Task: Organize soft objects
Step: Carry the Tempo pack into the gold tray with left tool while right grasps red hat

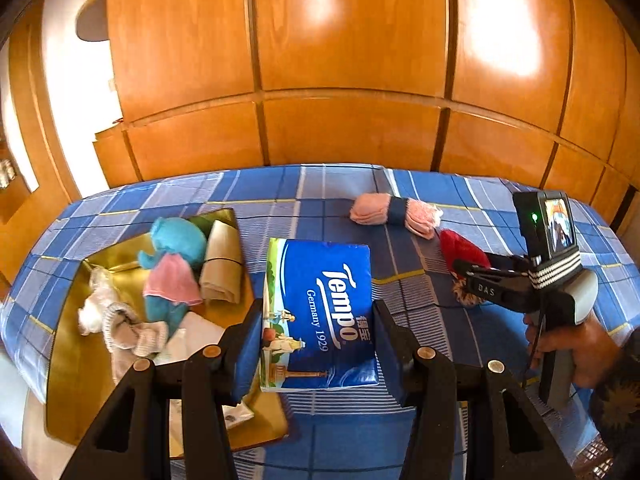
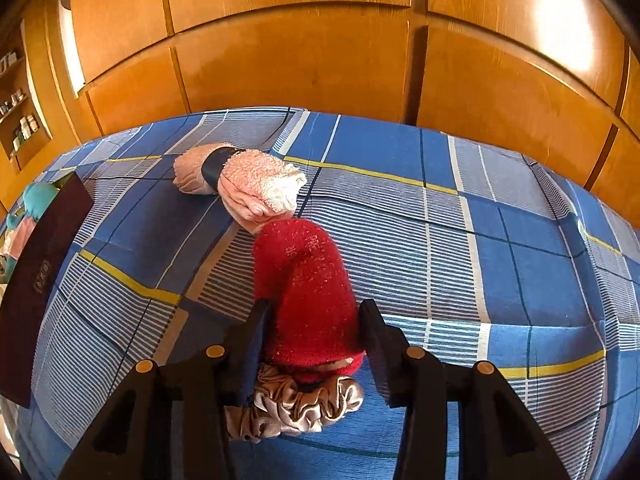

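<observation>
My left gripper [image 1: 318,320] is shut on a blue Tempo tissue pack [image 1: 320,312] and holds it above the bed, beside a gold tray [image 1: 76,360]. The tray holds a teal plush toy [image 1: 172,264], a beige rolled cloth [image 1: 222,268] and white socks [image 1: 120,324]. My right gripper [image 2: 314,328] is open, its fingers on either side of a red fuzzy sock [image 2: 308,292]; a beige satin scrunchie [image 2: 296,404] lies just below it. A pink rolled towel with a dark band [image 2: 240,180] lies farther back; it also shows in the left wrist view [image 1: 394,212].
The bed has a blue plaid sheet [image 2: 500,240]. Wooden wardrobe doors [image 1: 340,60] stand behind it. The tray's dark side [image 2: 40,280] shows at the left of the right wrist view. The right gripper body [image 1: 548,264] is at the right in the left wrist view.
</observation>
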Available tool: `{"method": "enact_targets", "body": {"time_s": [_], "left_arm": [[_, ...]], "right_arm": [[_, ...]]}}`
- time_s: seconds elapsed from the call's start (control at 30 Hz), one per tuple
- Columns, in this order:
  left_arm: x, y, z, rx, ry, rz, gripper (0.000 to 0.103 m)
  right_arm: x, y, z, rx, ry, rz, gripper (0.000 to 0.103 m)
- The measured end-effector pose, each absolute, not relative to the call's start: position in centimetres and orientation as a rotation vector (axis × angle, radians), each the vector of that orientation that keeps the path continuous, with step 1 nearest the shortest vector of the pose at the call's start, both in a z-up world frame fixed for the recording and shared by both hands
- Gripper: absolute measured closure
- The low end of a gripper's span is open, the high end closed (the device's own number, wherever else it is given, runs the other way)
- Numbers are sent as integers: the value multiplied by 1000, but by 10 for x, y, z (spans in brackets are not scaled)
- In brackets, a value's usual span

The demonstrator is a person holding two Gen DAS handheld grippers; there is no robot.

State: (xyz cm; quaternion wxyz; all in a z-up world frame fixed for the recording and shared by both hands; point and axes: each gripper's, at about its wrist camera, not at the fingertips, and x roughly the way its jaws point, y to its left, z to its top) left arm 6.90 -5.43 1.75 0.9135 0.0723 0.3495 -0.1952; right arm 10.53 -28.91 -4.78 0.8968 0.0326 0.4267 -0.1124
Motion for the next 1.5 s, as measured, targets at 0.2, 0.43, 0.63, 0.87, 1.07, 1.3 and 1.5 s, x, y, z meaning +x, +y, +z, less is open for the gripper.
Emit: {"method": "enact_targets", "body": {"time_s": [0.2,0.43,0.63,0.87,1.07,1.3,1.5], "left_arm": [[69,-32,24,123,694,-355,51],[71,-9,27,102,678,-313,51],[74,9,26,80,682,-275,51],[79,31,24,51,689,-228,51],[84,56,19,21,710,-173,51],[91,90,8,-8,745,-112,51],[99,115,-3,-4,771,-54,51]], "right_arm": [[105,-289,-47,66,874,-234,58],[102,-292,-48,83,866,-228,57],[101,-292,-48,81,867,-231,57],[102,-291,-48,74,866,-235,57],[102,-290,-49,69,866,-237,57],[102,-289,-49,63,866,-241,58],[102,-287,-49,54,867,-247,58]]}}
